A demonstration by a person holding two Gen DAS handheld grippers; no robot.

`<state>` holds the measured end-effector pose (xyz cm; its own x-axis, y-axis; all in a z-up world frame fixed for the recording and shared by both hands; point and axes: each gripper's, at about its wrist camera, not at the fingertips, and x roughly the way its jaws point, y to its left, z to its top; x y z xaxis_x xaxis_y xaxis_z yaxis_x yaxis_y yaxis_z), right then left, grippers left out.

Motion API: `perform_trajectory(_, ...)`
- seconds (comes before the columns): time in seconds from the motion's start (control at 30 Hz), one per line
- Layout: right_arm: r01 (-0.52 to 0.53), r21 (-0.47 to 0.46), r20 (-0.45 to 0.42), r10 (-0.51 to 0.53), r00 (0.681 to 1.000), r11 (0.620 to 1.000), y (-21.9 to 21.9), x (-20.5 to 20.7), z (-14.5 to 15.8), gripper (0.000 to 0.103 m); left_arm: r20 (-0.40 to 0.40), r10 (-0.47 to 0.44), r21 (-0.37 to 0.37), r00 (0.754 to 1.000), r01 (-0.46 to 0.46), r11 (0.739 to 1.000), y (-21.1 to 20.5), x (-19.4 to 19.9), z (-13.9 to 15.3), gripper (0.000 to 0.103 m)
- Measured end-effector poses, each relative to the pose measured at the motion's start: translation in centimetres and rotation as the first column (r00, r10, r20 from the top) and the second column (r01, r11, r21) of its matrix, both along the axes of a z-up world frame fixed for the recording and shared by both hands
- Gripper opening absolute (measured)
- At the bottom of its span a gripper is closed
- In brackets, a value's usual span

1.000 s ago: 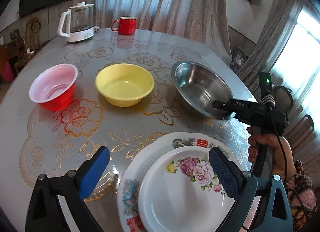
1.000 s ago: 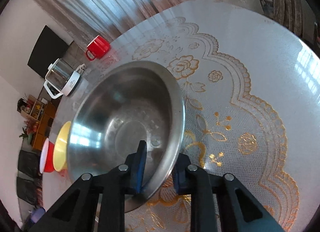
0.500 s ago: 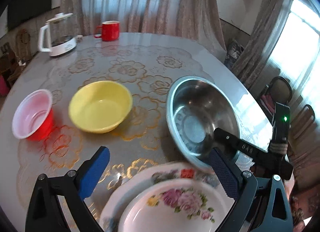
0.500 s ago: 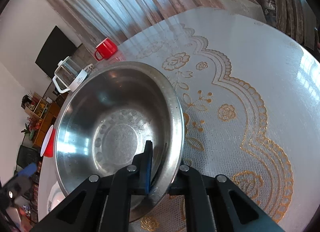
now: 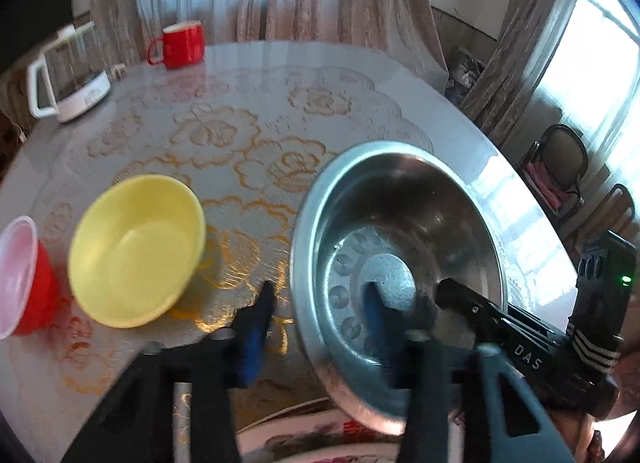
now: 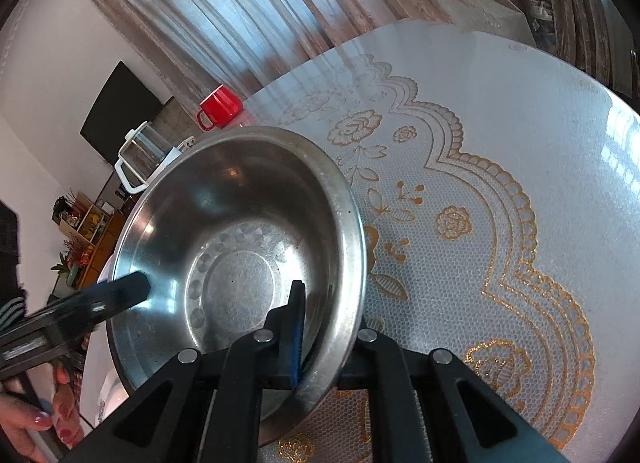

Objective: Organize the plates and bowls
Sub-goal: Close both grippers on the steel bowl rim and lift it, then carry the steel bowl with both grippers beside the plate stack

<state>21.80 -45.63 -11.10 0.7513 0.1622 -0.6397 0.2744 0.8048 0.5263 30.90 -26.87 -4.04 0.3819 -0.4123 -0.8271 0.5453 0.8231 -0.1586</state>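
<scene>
My right gripper (image 6: 320, 323) is clamped on the rim of the steel bowl (image 6: 236, 247). One blue pad sits against the inner wall, the other finger is outside the rim, and the jaws stand narrow with only the bowl's wall between them. The bowl is tilted, with its opening turned toward my left side. Whether its base touches the table (image 6: 520, 135) cannot be told.

My left gripper (image 5: 318, 315) straddles the opposite rim of the same bowl (image 5: 400, 263). One blue pad (image 5: 376, 311) is inside the bowl near its base. The other finger (image 5: 260, 315) is outside the rim, over the table (image 5: 248, 103). The jaws are partly closed; the view is blurred, and I cannot tell whether they touch the rim.

A yellow bowl (image 5: 136, 251) stands just left of the steel bowl. A red bowl (image 5: 20, 275) stands at the table's left edge, close beside the yellow one. A plate (image 5: 304, 439) lies at the near edge, partly under the steel bowl. A red mug (image 5: 182, 45) and a kettle (image 5: 68, 75) stand at the far edge.
</scene>
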Motion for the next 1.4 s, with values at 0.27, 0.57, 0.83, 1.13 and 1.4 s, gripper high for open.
perform_trajectory(0.27,0.009,0.023,0.008,-0.01,1.0,1.0,-0.4,-0.2,-0.2,0.007,0.026,-0.055,0.056,0.998,0.054,0.997,-1.1,-0.8,-0.5,0.013)
perform_trajectory(0.57,0.042,-0.001,0.036,-0.042,0.998,0.999,-0.1,-1.1,0.4,0.006,0.038,-0.068,0.023,0.997,0.067,0.997,-0.7,-1.7,0.2,0.013)
perform_trajectory(0.83,0.03,-0.128,0.057,-0.023,0.998,0.991,1.6,-2.6,2.7,0.007,0.067,-0.077,-0.03,0.995,0.079,0.996,0.7,-3.2,2.3,0.013)
perform_trajectory(1.13,0.021,-0.168,0.088,-0.006,0.996,0.986,3.2,-4.2,6.5,0.007,0.112,-0.054,-0.103,0.992,0.066,0.992,3.7,-5.3,5.2,0.013)
perform_trajectory(1.4,-0.033,-0.181,0.112,0.054,0.992,0.983,6.6,-4.9,8.9,0.007,0.14,-0.002,-0.139,0.99,0.022,0.99,8.1,-7.0,6.6,0.013)
